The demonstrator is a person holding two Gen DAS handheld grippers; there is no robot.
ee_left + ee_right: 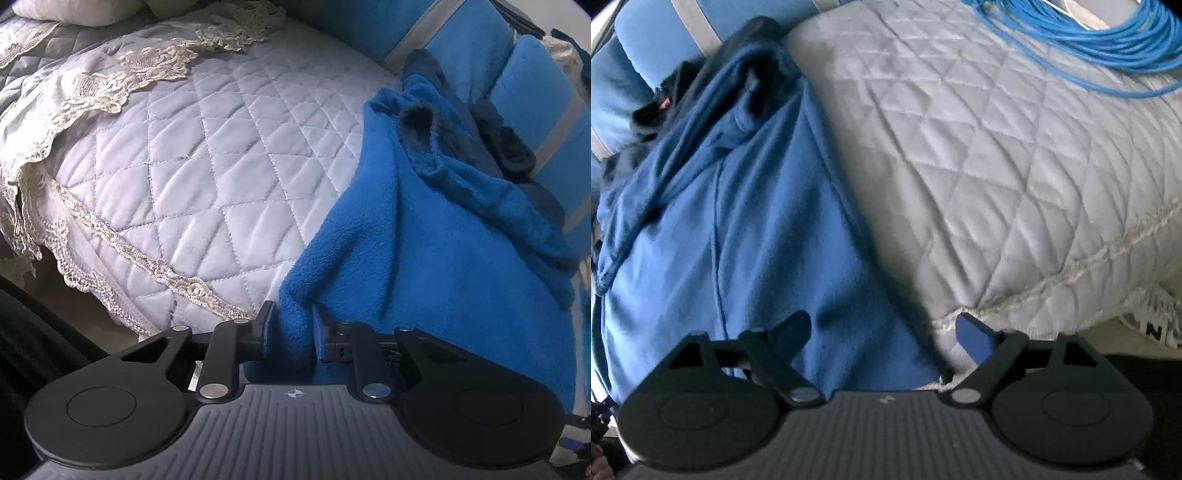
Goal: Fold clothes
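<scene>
With the left tongs [291, 332] pinching the fleece [424, 240] hem at the bed [221, 166] edge and the right tongs [882, 336] spread over it, a one-sided pull could bunch the fleece.

A blue fleece garment [424, 258] is seen laid lengthwise on the bed, its near hem reaching the bed's near edge. It is loosely doubled over, with long folds running down its length and a dark-lined opening at the far end, bunched and crumpled. A seam line is seen along the fabric in the right wrist view [738, 229]. A fold of the near hem is pinched at the near edge, while the remainder lies slack and wrinkled
</scene>
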